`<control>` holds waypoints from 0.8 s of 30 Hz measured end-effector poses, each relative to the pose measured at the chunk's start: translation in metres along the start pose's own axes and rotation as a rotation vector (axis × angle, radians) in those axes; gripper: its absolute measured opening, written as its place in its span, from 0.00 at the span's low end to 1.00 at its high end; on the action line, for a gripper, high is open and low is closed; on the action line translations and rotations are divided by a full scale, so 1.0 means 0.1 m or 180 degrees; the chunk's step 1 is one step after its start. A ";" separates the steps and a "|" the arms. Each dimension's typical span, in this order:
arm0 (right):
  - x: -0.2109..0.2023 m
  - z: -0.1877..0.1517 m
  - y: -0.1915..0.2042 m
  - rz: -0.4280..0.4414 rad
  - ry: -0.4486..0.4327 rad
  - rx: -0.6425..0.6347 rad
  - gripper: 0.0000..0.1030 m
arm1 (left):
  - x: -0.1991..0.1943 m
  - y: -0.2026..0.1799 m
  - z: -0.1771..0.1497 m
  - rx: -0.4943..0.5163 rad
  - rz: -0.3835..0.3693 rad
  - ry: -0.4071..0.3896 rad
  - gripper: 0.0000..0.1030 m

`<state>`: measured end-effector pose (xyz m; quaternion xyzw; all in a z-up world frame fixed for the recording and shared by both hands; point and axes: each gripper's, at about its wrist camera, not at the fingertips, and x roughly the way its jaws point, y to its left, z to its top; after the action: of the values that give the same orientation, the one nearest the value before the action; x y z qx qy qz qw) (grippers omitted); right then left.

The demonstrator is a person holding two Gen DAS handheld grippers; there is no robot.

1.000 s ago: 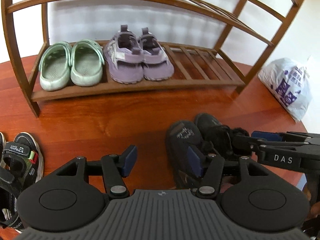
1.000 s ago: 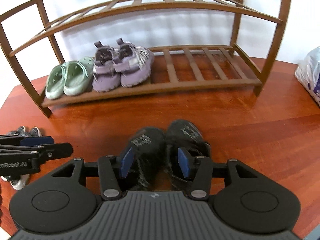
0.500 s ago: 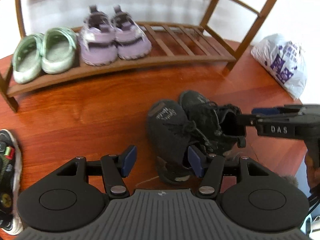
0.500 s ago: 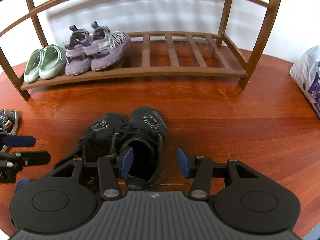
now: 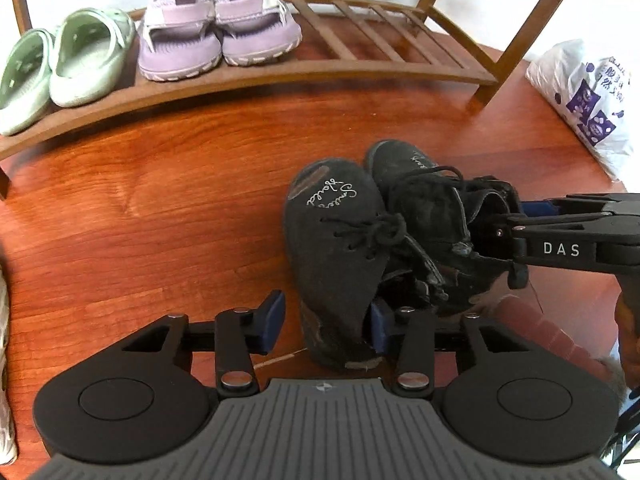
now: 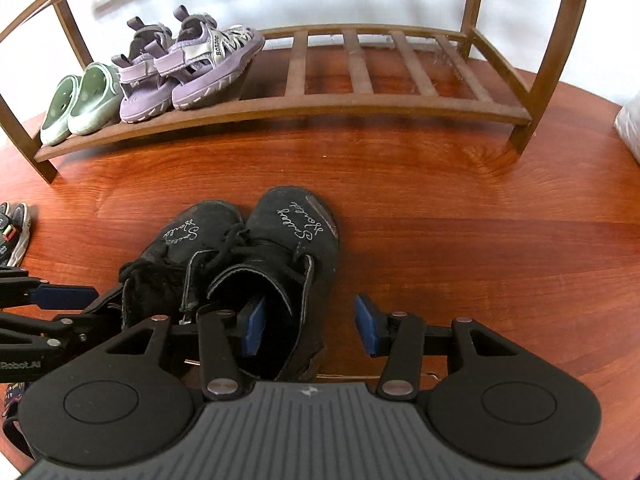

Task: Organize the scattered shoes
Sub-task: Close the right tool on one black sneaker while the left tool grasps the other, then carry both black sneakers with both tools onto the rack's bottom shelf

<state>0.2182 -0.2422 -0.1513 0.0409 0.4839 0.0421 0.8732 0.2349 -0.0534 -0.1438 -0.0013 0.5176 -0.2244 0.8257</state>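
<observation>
Two black lace-up boots stand side by side on the red-brown wooden floor. The left boot (image 5: 332, 232) has its heel between the fingers of my left gripper (image 5: 325, 322). Its jaws are closing; the left pad (image 5: 272, 320) still stands a little off the boot's side. My right gripper (image 6: 310, 328) straddles the outer wall of the right boot (image 6: 288, 228). Its left pad (image 6: 254, 326) is inside the boot's opening, and its right pad (image 6: 366, 330) is outside, clear of the wall. Those jaws are closing too.
A wooden shoe rack (image 6: 360, 108) stands beyond the boots. Green clogs (image 5: 80, 64) and purple sandals (image 5: 216, 36) fill the left of its bottom shelf; its right slats are bare. A printed plastic bag (image 5: 588, 96) lies at the right, a dark sandal (image 6: 14, 232) on the floor at the left.
Both grippers have come down and closer to the boots. The left boot's heel now sits between the left fingers, the right gripper's left finger has entered the right boot, and both jaws have narrowed.
</observation>
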 end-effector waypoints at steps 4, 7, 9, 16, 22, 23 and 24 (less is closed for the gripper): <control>0.10 0.02 -0.01 0.0039 -0.0012 0.0061 0.28 | 0.08 -0.01 0.01 -0.0076 0.0010 -0.0004 0.35; 0.12 0.04 -0.04 0.0069 -0.0024 0.0128 0.22 | 0.05 -0.02 -0.03 -0.0150 0.0037 -0.0152 0.28; 0.12 0.04 -0.06 0.0088 -0.0042 0.0173 0.19 | 0.02 -0.02 -0.03 -0.0194 0.0029 -0.0212 0.24; -0.05 0.14 -0.15 0.0110 -0.0259 0.0217 0.15 | -0.12 -0.01 0.09 -0.0534 -0.0131 -0.0430 0.21; -0.16 0.40 -0.24 0.0132 -0.0430 0.0178 0.15 | -0.21 -0.13 0.41 -0.0685 -0.0146 -0.0645 0.21; -0.16 0.47 -0.27 0.0131 -0.0464 0.0167 0.14 | -0.20 -0.15 0.47 -0.0710 -0.0146 -0.0656 0.21; -0.16 0.54 -0.29 0.0123 -0.0499 0.0147 0.14 | -0.19 -0.16 0.53 -0.0734 -0.0145 -0.0670 0.21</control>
<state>0.2566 -0.2743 -0.1124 0.0734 0.4140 0.0445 0.9062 0.2678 -0.0735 -0.0992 -0.1314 0.4504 -0.1807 0.8644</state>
